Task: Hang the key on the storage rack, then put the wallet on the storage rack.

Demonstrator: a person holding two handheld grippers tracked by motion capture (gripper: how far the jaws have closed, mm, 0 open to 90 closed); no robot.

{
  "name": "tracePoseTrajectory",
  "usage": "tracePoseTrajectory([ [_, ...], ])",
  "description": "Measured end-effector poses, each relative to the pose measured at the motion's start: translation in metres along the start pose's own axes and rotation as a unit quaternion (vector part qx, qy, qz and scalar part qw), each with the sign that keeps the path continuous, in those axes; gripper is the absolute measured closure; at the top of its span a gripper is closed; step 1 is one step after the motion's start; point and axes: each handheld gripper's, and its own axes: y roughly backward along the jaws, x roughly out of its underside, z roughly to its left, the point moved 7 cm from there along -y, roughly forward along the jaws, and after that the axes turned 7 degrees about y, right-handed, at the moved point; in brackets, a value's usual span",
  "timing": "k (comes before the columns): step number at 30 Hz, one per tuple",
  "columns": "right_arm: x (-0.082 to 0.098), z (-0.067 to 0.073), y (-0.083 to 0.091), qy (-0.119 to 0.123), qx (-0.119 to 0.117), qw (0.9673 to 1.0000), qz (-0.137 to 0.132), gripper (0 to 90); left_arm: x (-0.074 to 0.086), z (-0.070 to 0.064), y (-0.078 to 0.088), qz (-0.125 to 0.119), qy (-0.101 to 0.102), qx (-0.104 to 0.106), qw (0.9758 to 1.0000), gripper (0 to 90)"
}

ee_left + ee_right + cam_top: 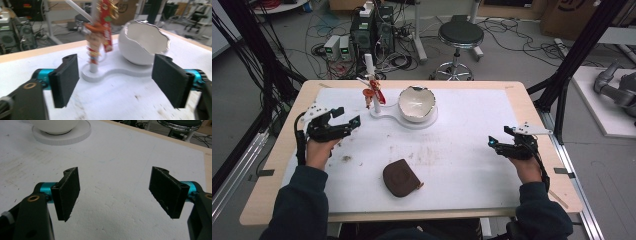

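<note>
A white bowl (416,103) shaped like a broken eggshell sits on a white stand (384,113) at the back middle of the table. A thin post (368,95) on that stand carries red and orange wrappers (375,93). In the left gripper view the bowl (142,43), the post with its wrappers (96,42) and the stand (110,72) lie just beyond my left gripper (120,82), which is open and holds nothing. In the high view my left gripper (346,118) hovers left of the stand. My right gripper (500,136), at the table's right, is open over bare white board (117,192).
A brown round pouch (401,177) lies near the front middle of the white board (462,165). Brown crumbs and smears mark the board's centre. The wooden table edge (277,150) frames the board. A stool (460,35) and computer boxes (372,27) stand on the floor beyond.
</note>
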Motion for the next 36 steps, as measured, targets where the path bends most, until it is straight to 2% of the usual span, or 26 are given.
tracePoseTrajectory([
  [3,0.0,0.0,-0.001,0.001,0.001,1.0,0.0,25.1,0.016,-0.003,0.006,0.003,-0.007,0.009,0.9999,21.0],
  [7,-0.001,0.001,-0.001,0.0,0.0,1.0,0.001,25.1,0.019,-0.004,0.009,0.002,-0.008,0.011,0.9999,21.0],
  [10,-0.001,0.002,-0.002,0.0,0.001,1.0,0.002,25.1,0.023,-0.005,0.007,0.011,-0.016,0.011,0.9997,21.0],
  [14,0.0,0.001,-0.002,0.001,0.004,1.0,0.003,25.1,0.025,-0.006,0.005,0.017,-0.014,0.013,0.9997,21.7],
  [21,0.0,0.002,0.0,0.002,0.003,1.0,0.003,25.1,0.025,-0.003,0.006,0.017,-0.009,0.004,0.9998,22.6],
  [29,0.0,0.003,-0.001,0.0,0.0,1.0,0.004,25.1,0.027,-0.005,0.004,0.024,-0.002,0.013,0.9996,22.6],
  [33,0.001,0.005,-0.003,-0.001,-0.006,1.0,0.008,25.1,0.031,-0.01,0.001,0.036,0.01,0.031,0.9988,22.6],
  [35,0.002,0.006,-0.003,0.001,-0.007,0.9999,0.008,25.1,0.034,-0.016,-0.002,0.051,0.014,0.045,0.9976,22.6],
  [36,0.002,0.006,-0.003,0.002,-0.008,0.9999,0.01,25.1,0.037,-0.022,-0.005,0.061,0.018,0.059,0.9962,22.6],
])
